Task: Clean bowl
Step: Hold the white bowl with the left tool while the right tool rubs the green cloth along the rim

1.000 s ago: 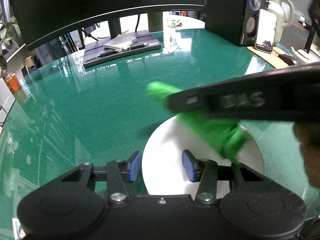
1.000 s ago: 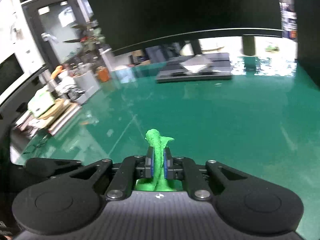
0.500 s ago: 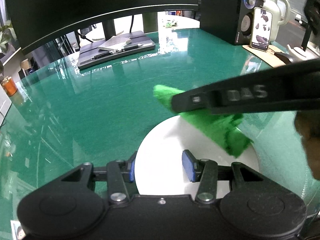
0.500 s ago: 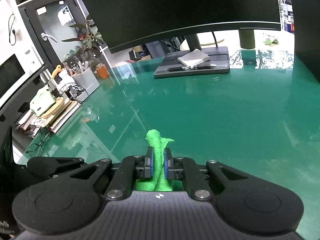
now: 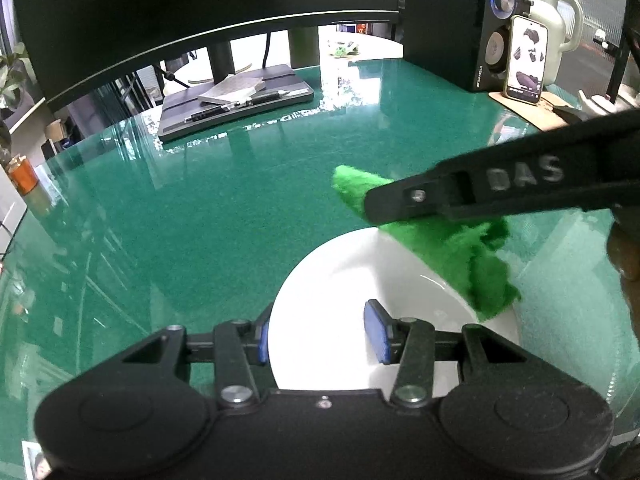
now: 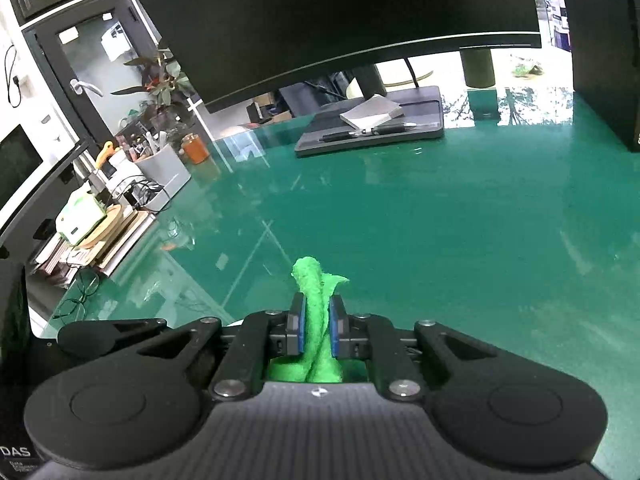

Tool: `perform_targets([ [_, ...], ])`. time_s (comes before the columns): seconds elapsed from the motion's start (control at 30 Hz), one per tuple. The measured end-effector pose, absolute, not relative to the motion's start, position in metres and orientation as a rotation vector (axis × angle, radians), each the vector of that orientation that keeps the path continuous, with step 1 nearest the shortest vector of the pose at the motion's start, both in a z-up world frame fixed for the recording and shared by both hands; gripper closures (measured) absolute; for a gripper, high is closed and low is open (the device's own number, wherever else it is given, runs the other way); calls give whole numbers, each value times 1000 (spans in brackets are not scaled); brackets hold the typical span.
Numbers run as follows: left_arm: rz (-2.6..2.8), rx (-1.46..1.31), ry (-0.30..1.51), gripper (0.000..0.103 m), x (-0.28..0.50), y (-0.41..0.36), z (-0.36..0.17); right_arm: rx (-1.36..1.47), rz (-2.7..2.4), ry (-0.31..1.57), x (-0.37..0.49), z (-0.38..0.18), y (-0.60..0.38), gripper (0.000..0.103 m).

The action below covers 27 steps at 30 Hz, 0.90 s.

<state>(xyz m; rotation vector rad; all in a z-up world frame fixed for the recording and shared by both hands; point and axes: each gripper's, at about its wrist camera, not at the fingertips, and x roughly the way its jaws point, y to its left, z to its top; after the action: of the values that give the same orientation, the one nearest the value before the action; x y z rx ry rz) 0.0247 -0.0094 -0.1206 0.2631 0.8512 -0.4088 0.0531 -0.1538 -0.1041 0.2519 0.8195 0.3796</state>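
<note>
A white bowl (image 5: pixel 344 280) sits on the green table, close in front of my left gripper (image 5: pixel 320 334). Its near left rim lies between the left gripper's blue pads, which stand apart around it; I cannot tell whether they press on it. My right gripper (image 5: pixel 404 196) reaches in from the right over the bowl's far rim, shut on a green cloth (image 5: pixel 460 256) that hangs down onto the bowl's right side. In the right wrist view the right gripper (image 6: pixel 317 326) pinches the cloth (image 6: pixel 316 300) between its pads; the bowl is hidden there.
A curved monitor (image 5: pixel 180 20) stands at the back with a grey stand tray (image 5: pixel 236 100) holding a notepad and pens. A speaker (image 5: pixel 452 20), phone (image 5: pixel 527 64) and kettle (image 5: pixel 556 16) stand back right. An orange jar (image 5: pixel 24 176) stands at the left edge.
The right gripper and cloth have shifted right and farther back, from the bowl's middle to its far right rim. The left gripper has stayed at the bowl's near rim.
</note>
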Motion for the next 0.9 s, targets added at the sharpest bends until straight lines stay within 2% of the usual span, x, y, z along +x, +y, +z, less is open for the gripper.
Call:
perform_targets([
  [0.2,-393,259,848,58,28,-10,-121,256,427,798,64,-113,-131,90],
  [0.47,-389,251,842,57,32,-9,-122,283,358,802,46,-102,-166,89],
  [0.73,-338,253,842,57,43,-6,-122,280,401,791,83,-113,-131,87],
  [0.9,-333,239,841,56,47,-5,-123,299,383,787,75,-109,-146,87],
])
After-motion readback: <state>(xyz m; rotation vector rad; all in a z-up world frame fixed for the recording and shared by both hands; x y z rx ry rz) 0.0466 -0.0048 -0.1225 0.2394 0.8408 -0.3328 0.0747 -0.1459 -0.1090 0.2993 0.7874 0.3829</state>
